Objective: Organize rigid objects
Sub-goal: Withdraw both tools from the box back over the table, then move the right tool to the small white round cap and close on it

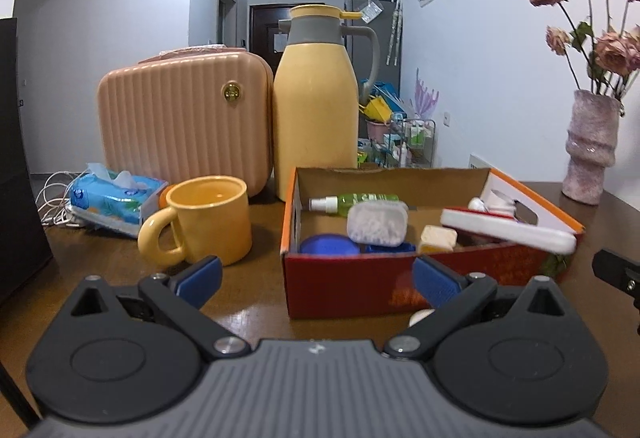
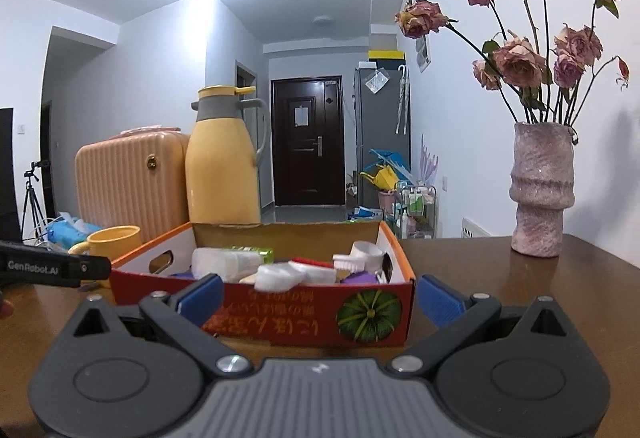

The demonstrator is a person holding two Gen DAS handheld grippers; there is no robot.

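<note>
A red cardboard box with an orange rim stands on the brown table, also in the right wrist view. It holds a green spray bottle, a clear tub of white bits, a blue lid, a pale yellow block and a white and red flat case. A small white object lies on the table just in front of the box. My left gripper is open and empty in front of the box. My right gripper is open and empty before the box's near wall.
A yellow mug, a tissue pack, a pink ribbed case and a yellow thermos jug stand left of and behind the box. A pink vase of dried roses stands at the right.
</note>
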